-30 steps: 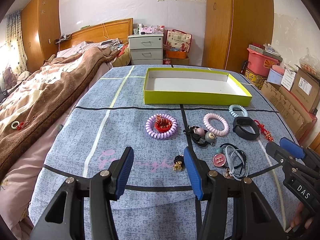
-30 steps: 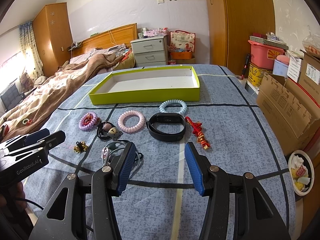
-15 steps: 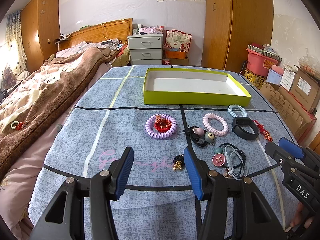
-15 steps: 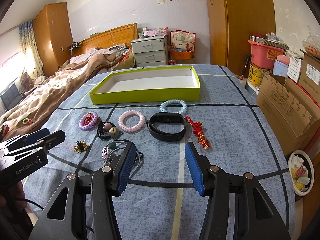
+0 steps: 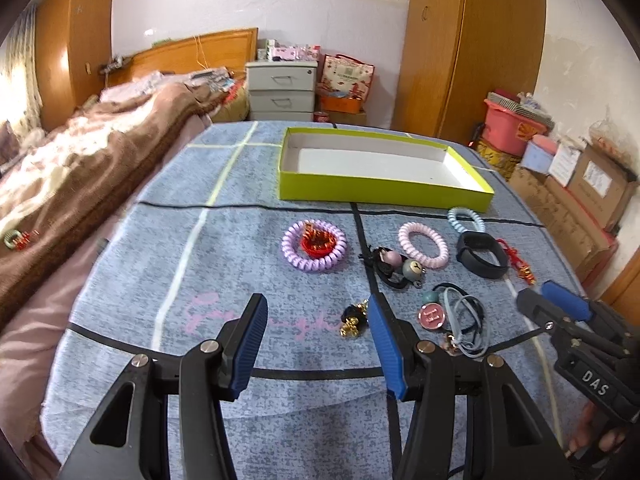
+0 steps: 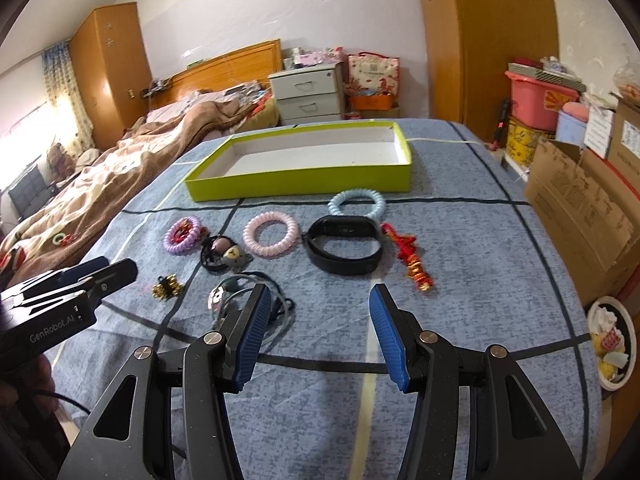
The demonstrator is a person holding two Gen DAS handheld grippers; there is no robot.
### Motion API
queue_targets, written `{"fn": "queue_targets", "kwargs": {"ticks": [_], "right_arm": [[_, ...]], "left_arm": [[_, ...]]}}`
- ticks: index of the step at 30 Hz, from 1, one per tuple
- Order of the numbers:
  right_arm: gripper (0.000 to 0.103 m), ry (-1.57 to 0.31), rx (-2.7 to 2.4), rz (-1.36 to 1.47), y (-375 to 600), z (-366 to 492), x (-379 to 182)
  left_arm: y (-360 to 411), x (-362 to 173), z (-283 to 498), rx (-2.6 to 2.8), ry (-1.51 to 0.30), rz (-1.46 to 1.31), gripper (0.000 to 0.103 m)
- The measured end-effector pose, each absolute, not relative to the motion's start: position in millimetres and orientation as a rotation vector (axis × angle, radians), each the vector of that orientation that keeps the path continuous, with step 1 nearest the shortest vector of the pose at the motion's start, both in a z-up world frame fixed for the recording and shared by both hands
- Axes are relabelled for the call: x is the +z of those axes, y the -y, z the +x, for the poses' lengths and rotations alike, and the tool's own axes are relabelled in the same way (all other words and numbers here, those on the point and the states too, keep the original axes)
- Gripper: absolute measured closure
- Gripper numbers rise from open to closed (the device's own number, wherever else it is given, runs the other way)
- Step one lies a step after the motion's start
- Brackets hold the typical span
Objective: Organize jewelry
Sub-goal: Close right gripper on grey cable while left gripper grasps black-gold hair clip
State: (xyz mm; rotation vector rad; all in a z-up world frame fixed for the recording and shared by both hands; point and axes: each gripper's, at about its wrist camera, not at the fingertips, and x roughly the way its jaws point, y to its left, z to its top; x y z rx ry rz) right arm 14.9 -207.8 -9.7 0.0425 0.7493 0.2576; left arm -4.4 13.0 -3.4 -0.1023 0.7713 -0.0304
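While nothing is held between them, the jaws of the left gripper and the right gripper are spread wide above the blue checked cloth. Just beyond, hair ties and a gold charm are scattered. Farther off, a purple coil, a pink coil and a black band are laid in a row. At the far side, the green tray is seen holding nothing.

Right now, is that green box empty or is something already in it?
Empty: the green box shows only its bare white floor, and the jewelry lies outside on the cloth.
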Motion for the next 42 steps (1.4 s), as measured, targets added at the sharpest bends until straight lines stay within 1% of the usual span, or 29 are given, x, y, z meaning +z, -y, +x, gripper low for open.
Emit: {"fn": "queue_targets", "kwargs": {"ticks": [8,17,18,20,24,27,30,32,34,42], "right_arm": [[0.051,-0.801,0.412,0.043,187,16,-18],[0.051,-0.864,0.509,-0.030,157,22,-30],[0.052,-0.867,0.509,-0.044,153,23,-32],[0.057,-0.862,0.497,-0.085,148,23,-33],[0.057,-0.851,0.490,-0.152,139,21,-33],[0.057,-0.795,0.471,-0.237,132,14,-29],[0.058,-0.839,0.494,-0.220,130,18,-34],[0.076,-0.851,0.475,-0.214,132,22,-38],[0.085,-0.848,0.463,-0.204,134,22,-37],[0.087,-0.820,0.448,-0.115,153,17,-28]], "left_arm": [[-33,-16,-1,-0.060,-0.831,-0.165,0.049],[-51,-21,-2,-0.081,-0.837,-0.204,0.049],[-51,-22,-2,-0.079,-0.840,-0.202,0.049],[-53,-24,-2,-0.085,-0.846,-0.212,0.049],[-56,-26,-2,-0.081,-0.856,-0.223,0.049],[-57,-26,-1,-0.083,-0.855,-0.229,0.049],[-57,-28,0,-0.084,-0.861,-0.229,0.049],[-57,-29,1,-0.087,-0.863,-0.233,0.049],[-58,-29,1,-0.088,-0.863,-0.234,0.049],[-53,-29,1,-0.117,-0.873,-0.233,0.049]]}}
